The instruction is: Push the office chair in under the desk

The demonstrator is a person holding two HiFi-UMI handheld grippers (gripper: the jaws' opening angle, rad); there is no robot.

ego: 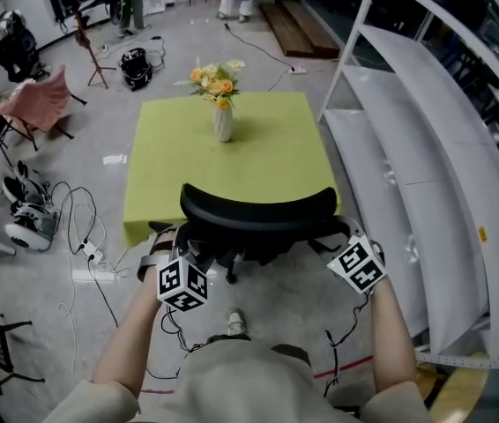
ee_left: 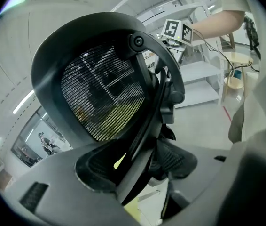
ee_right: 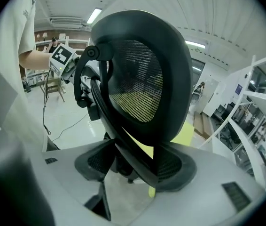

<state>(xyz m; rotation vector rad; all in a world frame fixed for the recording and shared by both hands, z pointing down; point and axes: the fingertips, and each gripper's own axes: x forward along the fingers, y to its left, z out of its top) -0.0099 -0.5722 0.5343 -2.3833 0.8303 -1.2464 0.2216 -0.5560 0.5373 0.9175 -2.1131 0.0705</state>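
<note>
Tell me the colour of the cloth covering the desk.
The cloth is plain lime green; the head view shows it best.

No legible text, labels, brands or numbers in any view.

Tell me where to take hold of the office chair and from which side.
Take the backrest by its top rim, near both ends, from behind. The curved rim faces the person, and the desk lies straight beyond it.
</note>
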